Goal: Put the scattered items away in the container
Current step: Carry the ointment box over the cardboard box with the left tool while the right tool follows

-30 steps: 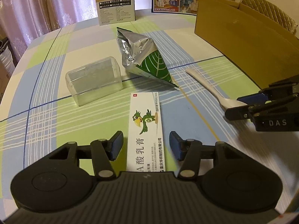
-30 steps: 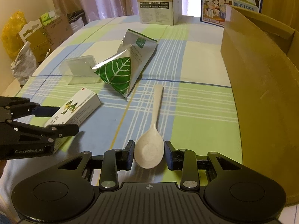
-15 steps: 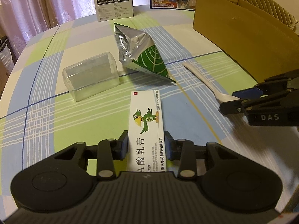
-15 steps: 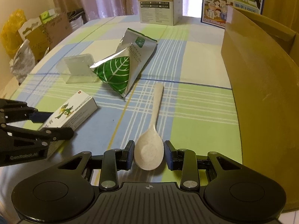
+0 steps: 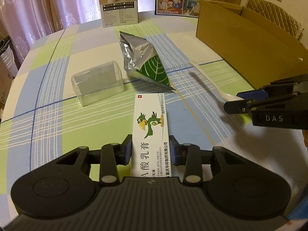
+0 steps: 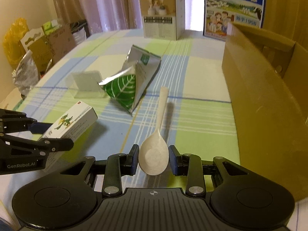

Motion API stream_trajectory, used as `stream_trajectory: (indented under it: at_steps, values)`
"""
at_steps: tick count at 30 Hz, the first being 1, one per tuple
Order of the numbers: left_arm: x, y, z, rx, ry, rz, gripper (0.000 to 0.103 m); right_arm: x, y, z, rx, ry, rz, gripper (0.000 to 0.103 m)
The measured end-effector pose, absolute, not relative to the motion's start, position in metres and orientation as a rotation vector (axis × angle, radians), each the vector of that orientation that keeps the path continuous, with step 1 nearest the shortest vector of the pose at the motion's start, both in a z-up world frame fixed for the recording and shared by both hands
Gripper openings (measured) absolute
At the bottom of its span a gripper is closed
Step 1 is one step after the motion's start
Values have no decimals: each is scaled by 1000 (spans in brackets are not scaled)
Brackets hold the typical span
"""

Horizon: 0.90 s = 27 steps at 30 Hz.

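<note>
My left gripper [image 5: 150, 150] is shut on a white ointment box with a green bird [image 5: 151, 127] and holds it above the table; the box also shows in the right wrist view [image 6: 73, 121]. My right gripper [image 6: 153, 158] is shut on the bowl of a cream plastic spoon [image 6: 156, 146], lifted off the cloth with its handle pointing away. The spoon also shows in the left wrist view [image 5: 206, 79]. The open cardboard box [image 6: 269, 88] stands on the right. A silver and green foil pouch [image 5: 142, 65] and a clear plastic case [image 5: 98, 82] lie on the checked tablecloth.
Two printed cartons [image 6: 161, 17] [image 6: 234, 7] stand at the table's far edge. Bags and boxes [image 6: 38, 44] sit on the floor to the left. A chair back [image 5: 275, 15] stands behind the cardboard box.
My left gripper closed on the ointment box and raised it. My right gripper, shut on the spoon throughout, lifted it off the table; its shadow now falls beside the handle.
</note>
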<state>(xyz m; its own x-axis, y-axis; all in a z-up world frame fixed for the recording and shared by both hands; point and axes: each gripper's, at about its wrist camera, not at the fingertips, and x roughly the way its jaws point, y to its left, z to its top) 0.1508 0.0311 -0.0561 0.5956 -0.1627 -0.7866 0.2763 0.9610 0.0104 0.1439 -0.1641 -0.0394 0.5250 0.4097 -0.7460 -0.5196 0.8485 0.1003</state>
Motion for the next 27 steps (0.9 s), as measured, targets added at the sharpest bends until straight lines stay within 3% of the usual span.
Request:
stream_trajectory:
  at_steps: [15, 27]
  values:
    - [120, -5, 13, 140, 799, -290, 33, 109, -203, 45, -82, 695, 542, 30]
    - [114, -101, 67, 139, 721, -416, 33, 105, -300, 102, -44, 609, 410, 30]
